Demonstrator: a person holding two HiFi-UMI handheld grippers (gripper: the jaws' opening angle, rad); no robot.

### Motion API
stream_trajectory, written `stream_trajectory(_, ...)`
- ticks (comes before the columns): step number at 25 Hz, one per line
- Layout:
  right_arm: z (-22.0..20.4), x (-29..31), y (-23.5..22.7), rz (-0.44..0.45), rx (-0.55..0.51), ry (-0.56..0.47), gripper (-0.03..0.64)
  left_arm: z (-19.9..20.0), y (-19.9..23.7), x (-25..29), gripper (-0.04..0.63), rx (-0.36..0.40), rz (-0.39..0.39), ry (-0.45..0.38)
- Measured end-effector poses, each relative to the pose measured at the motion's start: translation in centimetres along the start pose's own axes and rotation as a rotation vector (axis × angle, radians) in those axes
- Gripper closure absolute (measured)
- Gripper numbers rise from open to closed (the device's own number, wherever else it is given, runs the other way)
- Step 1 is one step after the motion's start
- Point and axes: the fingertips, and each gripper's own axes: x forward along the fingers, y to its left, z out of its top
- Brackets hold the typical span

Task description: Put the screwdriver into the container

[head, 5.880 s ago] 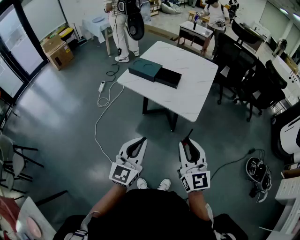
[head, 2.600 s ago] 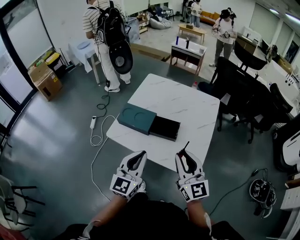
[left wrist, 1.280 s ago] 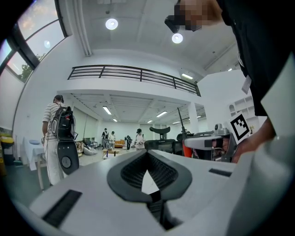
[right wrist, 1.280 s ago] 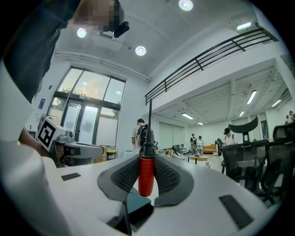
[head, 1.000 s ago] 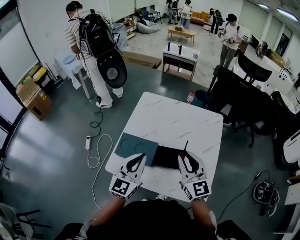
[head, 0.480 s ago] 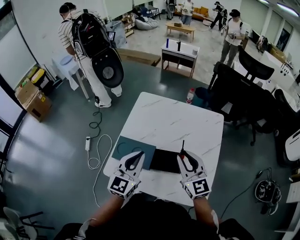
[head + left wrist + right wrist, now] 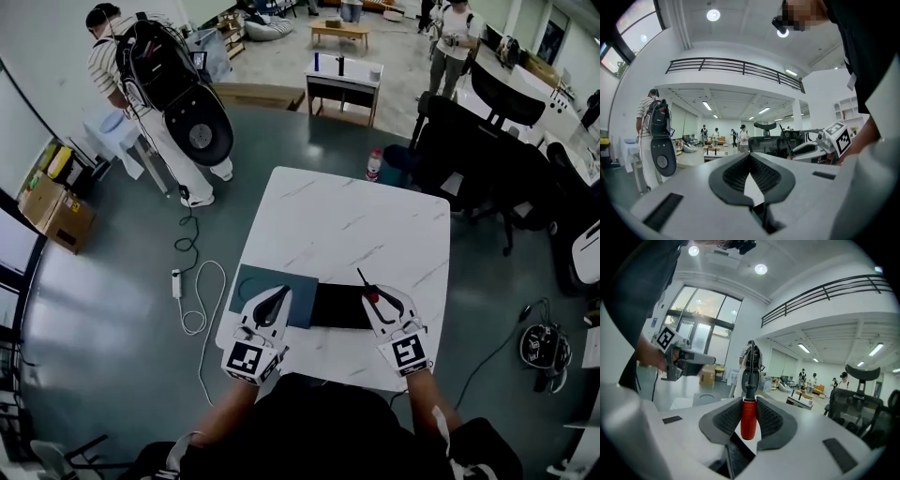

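Note:
On the white marble table (image 7: 356,225) a black open container (image 7: 342,306) lies near the front edge, with a teal lid (image 7: 272,284) beside it on the left. My right gripper (image 7: 380,302) hovers over the container's right end, shut on the screwdriver. Its red handle (image 7: 749,420) sits between the pads and the black shaft (image 7: 361,277) points forward. My left gripper (image 7: 267,309) is above the lid's near edge. In the left gripper view, the left gripper (image 7: 750,161) is shut and holds nothing.
A person with a large black backpack (image 7: 159,75) stands at the far left. Black office chairs (image 7: 487,141) crowd the table's right side. A white cable with a power strip (image 7: 192,300) lies on the floor to the left, and a bottle (image 7: 373,164) stands beyond the table.
I have walked up to the table. Both grippers, earlier over the floor, now hang over the lid and the container at the near edge. The screwdriver stays in the right gripper.

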Motion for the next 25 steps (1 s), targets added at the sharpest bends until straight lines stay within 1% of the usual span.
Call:
stream_trajectory(4, -3.7, 0.5, 1.0, 0.056, -0.143, 0.170, 0.511, -0.8, 0.4, -0.1, 0.591, -0.010, -0.016, 0.018)
stream_trajectory(7, -6.1, 0.9, 2.0, 0.123, -0.250, 0.281, 0.511, -1.0, 0.6, -0.2, 0.591, -0.019, -0.024, 0.025)
stream_trajectory(11, -10.5, 1.4, 3.5, 0.223, -0.347, 0.439, 0.511, -1.1, 0.8, -0.2, 0.591, -0.022, -0.040, 0.008)
stream_trajectory(17, -16.3, 2.0, 5.2, 0.370, -0.504, 0.685, 0.511, -1.5, 1.7, -1.0, 0.591, -0.037, -0.038, 0.019)
stream_trajectory(20, -18.4, 2.4, 5.9, 0.439, -0.538, 0.761, 0.511, -1.9, 2.0, -1.6, 0.591, -0.045, -0.034, 0.024)
stream_trajectory(25, -19.8, 3.6, 6.6, 0.505, -0.555, 0.818, 0.511, -2.1, 2.7, -1.9, 0.591, -0.052, -0.028, 0.024)
